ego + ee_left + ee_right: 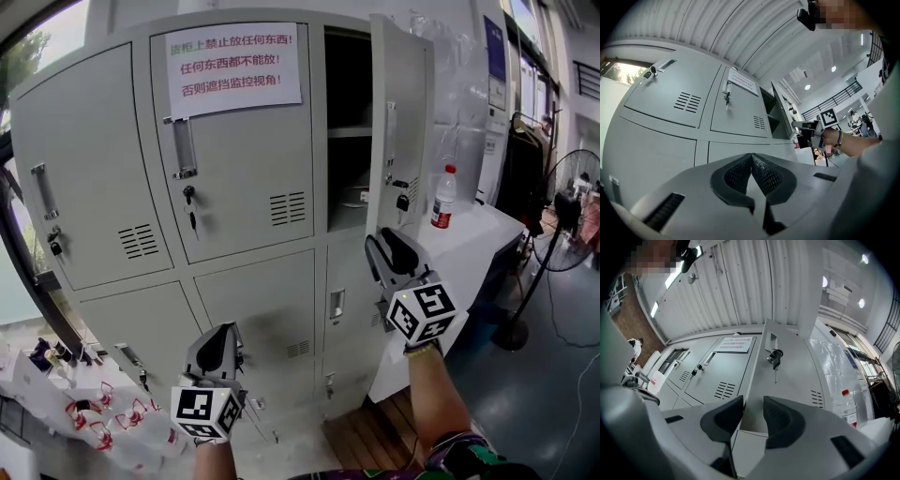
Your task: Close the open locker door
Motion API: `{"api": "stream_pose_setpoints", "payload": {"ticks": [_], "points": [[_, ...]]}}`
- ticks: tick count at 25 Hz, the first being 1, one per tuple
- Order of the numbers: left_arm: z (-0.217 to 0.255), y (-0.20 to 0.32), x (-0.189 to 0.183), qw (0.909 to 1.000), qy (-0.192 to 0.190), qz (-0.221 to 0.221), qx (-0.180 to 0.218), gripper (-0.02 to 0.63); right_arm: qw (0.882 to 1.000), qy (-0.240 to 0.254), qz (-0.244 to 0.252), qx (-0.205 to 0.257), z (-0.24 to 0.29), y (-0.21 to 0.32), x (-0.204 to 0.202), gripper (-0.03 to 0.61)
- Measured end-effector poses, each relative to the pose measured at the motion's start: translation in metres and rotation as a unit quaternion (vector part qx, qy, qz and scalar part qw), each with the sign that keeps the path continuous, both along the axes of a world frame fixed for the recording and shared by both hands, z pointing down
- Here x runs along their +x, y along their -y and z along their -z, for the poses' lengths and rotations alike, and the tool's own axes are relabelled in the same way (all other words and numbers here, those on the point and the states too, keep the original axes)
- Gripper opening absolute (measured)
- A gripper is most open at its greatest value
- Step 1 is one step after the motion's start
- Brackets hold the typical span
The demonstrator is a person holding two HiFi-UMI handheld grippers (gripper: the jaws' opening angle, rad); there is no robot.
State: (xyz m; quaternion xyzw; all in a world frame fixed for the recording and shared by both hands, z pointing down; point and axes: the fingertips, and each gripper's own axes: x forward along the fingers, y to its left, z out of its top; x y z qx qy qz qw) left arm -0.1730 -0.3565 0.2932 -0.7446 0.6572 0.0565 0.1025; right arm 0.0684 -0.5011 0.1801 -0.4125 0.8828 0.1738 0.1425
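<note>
Standing open at the locker bank's (234, 234) top right compartment in the head view, the locker door (401, 122) has the right gripper (386, 246) just below its lower corner and the left gripper (218, 336) well apart, lower down. In the left gripper view, the left gripper (751, 158) has its jaws pressed together on nothing. In the right gripper view, the right gripper (752, 405) has its jaws slightly apart and grips nothing, with the door's (787, 376) lower edge showing beyond the gap.

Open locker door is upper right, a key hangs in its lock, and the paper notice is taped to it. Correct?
No. The head view shows the paper notice taped to the closed door left of the open locker door. The rest holds: upper right, key in its lock.
</note>
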Motion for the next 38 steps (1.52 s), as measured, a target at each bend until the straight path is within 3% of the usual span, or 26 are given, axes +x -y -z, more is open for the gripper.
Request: {"api": "stream_pose_setpoints", "payload": {"ticks": [23,38], "points": [[-0.004,0.003,-0.027,0.9991,-0.002,0.041,-0.003,0.023,0.999,-0.006,0.036,0.007,-0.008,0.031,-0.042,0.101],[-0.004,0.004,-0.040,0.9980,0.005,0.062,-0.007,0.023,0.999,-0.010,0.029,-0.024,-0.022,0.072,-0.054,0.060]]}}
